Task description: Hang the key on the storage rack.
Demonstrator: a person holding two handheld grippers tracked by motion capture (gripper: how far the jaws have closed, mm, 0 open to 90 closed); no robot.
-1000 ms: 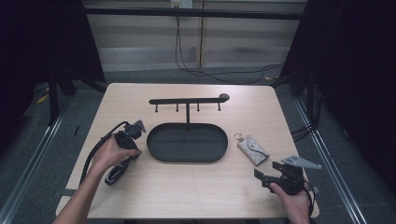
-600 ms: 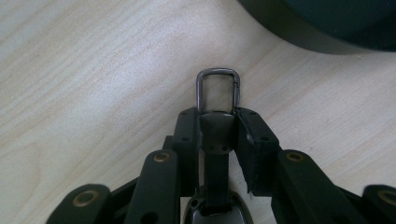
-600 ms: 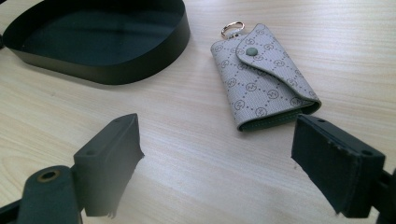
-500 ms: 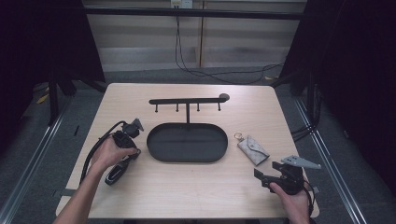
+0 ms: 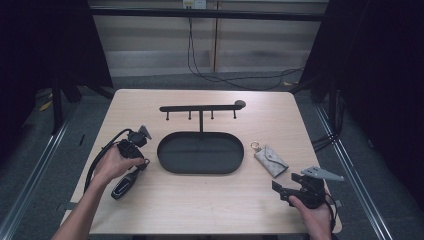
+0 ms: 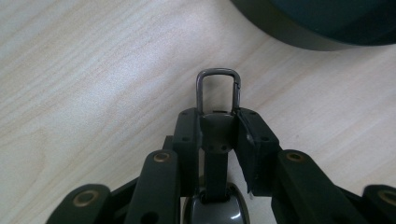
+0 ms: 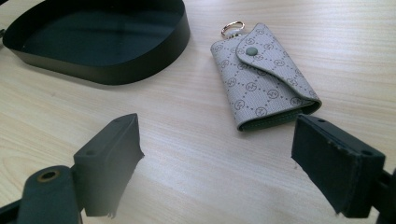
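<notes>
Fingers of the left gripper (image 6: 217, 135) clamp the strap of a black key fob (image 6: 215, 205), its metal clasp (image 6: 218, 88) sticking out past the tips, low over the table (image 5: 210, 200) just left of the black oval tray (image 5: 200, 152). Right gripper (image 7: 217, 158) jaws stand wide apart, nothing between them; grey patterned key pouch (image 7: 264, 77) lies just ahead, right of tray

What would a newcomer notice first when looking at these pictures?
Probably the black oval tray with its hook stand, in the middle of the table. Left of it, the left gripper is shut on a dark key fob with a metal clip. Right of it, a patterned grey key pouch lies before the open right gripper.
</notes>
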